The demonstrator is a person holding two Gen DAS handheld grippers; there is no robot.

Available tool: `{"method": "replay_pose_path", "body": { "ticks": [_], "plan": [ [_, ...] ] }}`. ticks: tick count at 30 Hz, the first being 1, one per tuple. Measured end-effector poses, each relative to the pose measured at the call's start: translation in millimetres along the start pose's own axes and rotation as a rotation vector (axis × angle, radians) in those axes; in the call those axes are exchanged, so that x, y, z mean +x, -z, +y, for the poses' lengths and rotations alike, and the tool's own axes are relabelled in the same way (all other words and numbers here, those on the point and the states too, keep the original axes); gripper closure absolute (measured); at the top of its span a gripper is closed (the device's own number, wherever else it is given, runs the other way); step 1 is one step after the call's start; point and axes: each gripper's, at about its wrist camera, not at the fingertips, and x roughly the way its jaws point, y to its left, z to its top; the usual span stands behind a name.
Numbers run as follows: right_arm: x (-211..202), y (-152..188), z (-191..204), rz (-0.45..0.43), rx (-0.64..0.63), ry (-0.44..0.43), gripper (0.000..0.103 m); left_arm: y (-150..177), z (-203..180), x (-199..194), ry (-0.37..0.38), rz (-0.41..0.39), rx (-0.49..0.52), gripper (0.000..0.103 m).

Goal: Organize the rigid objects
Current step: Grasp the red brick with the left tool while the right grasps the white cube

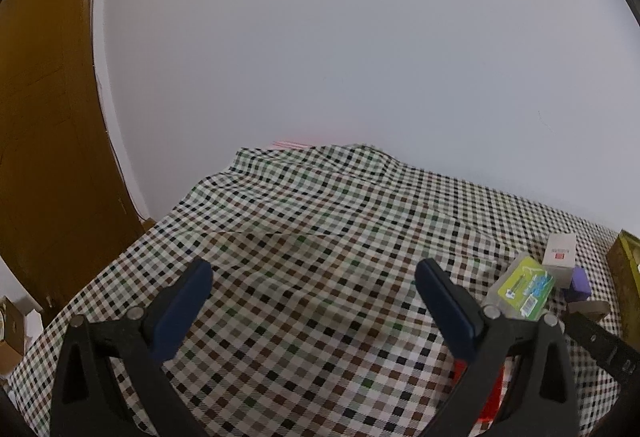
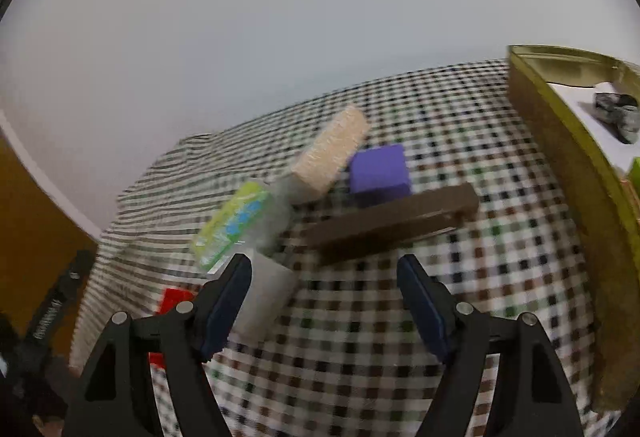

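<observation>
Rigid objects, among them a brown bar and purple block, cluster on the checked cloth beside the gold tin; I hold my right gripper wide and empty for pickup, left gripper likewise.

- On the checked cloth a long bar lies crosswise, a cube just behind it.
- Left of the cube a sponge block leans on a labelled case.
- A tin stands at the right, small items inside.
</observation>
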Motion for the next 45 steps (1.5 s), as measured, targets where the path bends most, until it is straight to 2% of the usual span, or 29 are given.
{"method": "replay_pose_path", "body": {
  "ticks": [3,5,9,14,15,17,21,24,28,31,34,37,38,39,42,44,45],
  "plan": [
    [5.6,1.0,14.3,0.03,-0.081,-0.018,0.026,-0.3,-5.5,1.6,0.005,0.019,0.02,0.0],
    [14.5,4.8,26.4,0.062,-0.161,0.016,0.025,-1.0,-8.9,-0.3,0.008,0.023,0.03,0.0],
    [25.3,4.6,36.5,0.056,-0.123,0.037,0.025,-2.0,-11.7,0.3,0.002,0.019,0.042,0.0],
    [36.8,3.9,55.6,0.059,-0.169,0.097,0.026,-2.1,-10.7,3.9,0.013,0.035,0.04,0.001],
    [38.0,3.8,57.7,0.064,-0.187,0.119,0.028,-2.0,-11.1,4.3,0.018,0.04,0.043,0.0],
    [37.5,6.6,61.5,0.075,-0.251,0.178,0.042,-1.4,-12.7,4.9,0.033,0.049,0.053,0.001],
    [28.4,4.9,48.3,0.085,-0.287,0.18,0.044,2.0,-22.2,5.0,0.103,0.085,0.093,0.0],
    [8.3,11.1,33.4,0.066,-0.276,0.128,0.044,6.8,-34.7,5.3,0.188,0.13,0.143,0.001],
    [-26.1,17.5,18.4,-0.049,-0.281,0.098,0.044,16.4,-55.2,3.3,0.289,0.171,0.237,0.009],
    [-48.5,20.0,9.2,-0.123,-0.297,0.084,0.044,25.1,-69.0,4.3,0.338,0.204,0.301,0.011],
    [-65.4,18.8,4.5,-0.206,-0.287,0.059,0.044,34.1,-81.9,7.8,0.343,0.245,0.358,0.018],
    [-80.4,21.2,-1.7,-0.253,-0.285,0.031,0.044,35.8,-82.1,13.5,0.378,0.291,0.336,0.023],
    [-83.5,21.1,-1.2,-0.267,-0.289,0.029,0.044,38.2,-81.2,15.5,0.376,0.306,0.332,0.032],
    [-84.7,21.6,-0.1,-0.274,-0.29,0.029,0.044,38.8,-81.6,17.8,0.372,0.317,0.332,0.033],
    [-79.6,20.9,-1.5,-0.269,-0.284,0.022,0.044,38.7,-83.4,14.3,0.387,0.306,0.343,0.048],
    [-79.0,20.8,-2.3,-0.266,-0.277,0.018,0.044,39.0,-84.7,12.3,0.398,0.3,0.348,0.072],
    [-79.0,20.2,-3.4,-0.267,-0.272,0.015,0.044,39.3,-84.7,11.6,0.4,0.297,0.345,0.073]
  ]
}}
